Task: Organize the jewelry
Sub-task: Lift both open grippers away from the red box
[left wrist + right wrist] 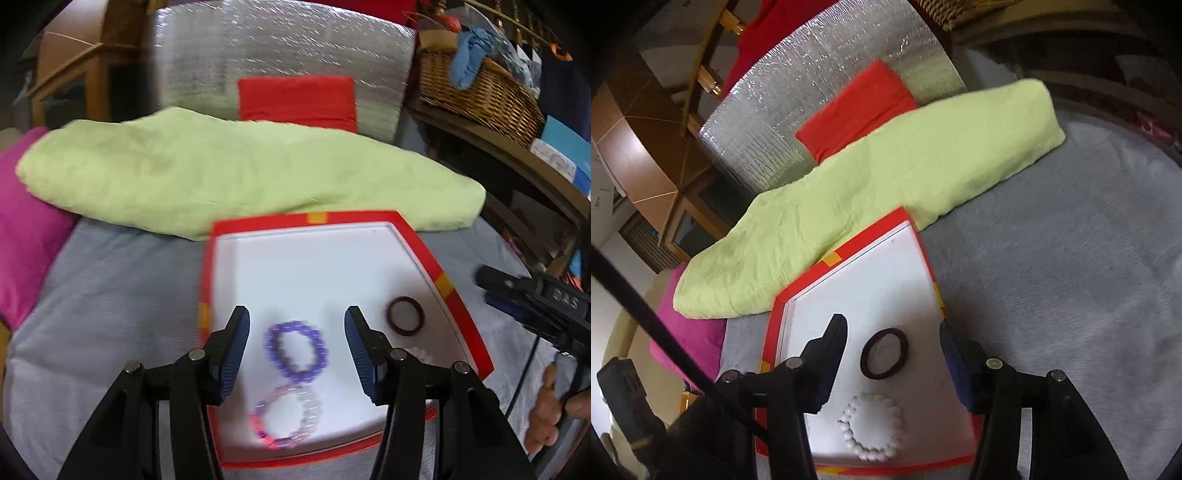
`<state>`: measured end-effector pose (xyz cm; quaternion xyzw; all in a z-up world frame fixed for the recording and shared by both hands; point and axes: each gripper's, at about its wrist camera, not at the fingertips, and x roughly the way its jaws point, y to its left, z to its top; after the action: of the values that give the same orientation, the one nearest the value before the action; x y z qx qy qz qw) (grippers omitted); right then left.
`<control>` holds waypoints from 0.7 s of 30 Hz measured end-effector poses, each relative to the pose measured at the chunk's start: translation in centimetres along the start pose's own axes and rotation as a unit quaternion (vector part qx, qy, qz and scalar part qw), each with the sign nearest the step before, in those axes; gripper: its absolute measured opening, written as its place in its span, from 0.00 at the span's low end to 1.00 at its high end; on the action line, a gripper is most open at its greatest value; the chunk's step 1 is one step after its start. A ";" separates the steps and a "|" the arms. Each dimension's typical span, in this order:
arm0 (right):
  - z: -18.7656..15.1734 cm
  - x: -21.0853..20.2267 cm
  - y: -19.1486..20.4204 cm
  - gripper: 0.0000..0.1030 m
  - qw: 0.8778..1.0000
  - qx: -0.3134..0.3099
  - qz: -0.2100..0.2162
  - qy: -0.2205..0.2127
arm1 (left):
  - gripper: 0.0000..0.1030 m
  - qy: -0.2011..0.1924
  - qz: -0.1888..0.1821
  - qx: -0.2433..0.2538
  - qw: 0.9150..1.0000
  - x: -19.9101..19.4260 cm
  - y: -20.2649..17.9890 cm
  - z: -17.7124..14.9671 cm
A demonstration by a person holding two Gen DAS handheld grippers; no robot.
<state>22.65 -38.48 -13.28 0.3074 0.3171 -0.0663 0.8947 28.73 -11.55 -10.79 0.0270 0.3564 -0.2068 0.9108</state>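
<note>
Left wrist view: beneath released left tongs [297,354] a purple bead bracelet [296,350], judged light and floppy, lies in the red-rimmed tray [458,306], best pinched across one strand; right tongs [894,363] likewise released above a stiff dark bangle [884,353].

tray [466,314]: glossy card | purple bracelet [296,350]: smooth beads | basket [476,85]: woven wicker (rough) | blanket [1071,277]: matt cloth

L gripper [297,350] tilted down, jaws apart, nothing pinched btwn its blue pads [236,354]. R gripper [892,363] same: angled down, jaws apart, pads clear. To L gripper's right, person's hand [554,406] wraps the R gripper's handle.
</note>
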 end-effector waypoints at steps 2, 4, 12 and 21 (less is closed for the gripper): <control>-0.2 -1.0 -0.5 0.54 1.000 -0.001 -0.003 -0.001 | 0.55 -0.011 0.012 -0.014 1.000 -1.3 1.1 0.0; -0.4 -2.2 -1.2 0.54 1.000 0.002 -0.003 0.001 | 0.57 -0.023 0.025 -0.027 0.999 -2.7 2.2 -0.3; -1.5 -5.8 -2.6 0.54 1.000 0.006 -0.001 -0.003 | 0.59 -0.026 0.051 -0.043 0.997 -6.6 4.2 -3.8; -4.7 -7.9 -2.5 0.54 0.999 -0.006 -0.002 0.034 | 0.60 0.012 0.064 -0.003 0.998 -9.7 4.2 -9.9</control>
<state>13.10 -38.27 -12.60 0.3038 0.3483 -0.0556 0.8851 17.67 -2.35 -12.17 0.0496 0.3656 -0.1464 0.9178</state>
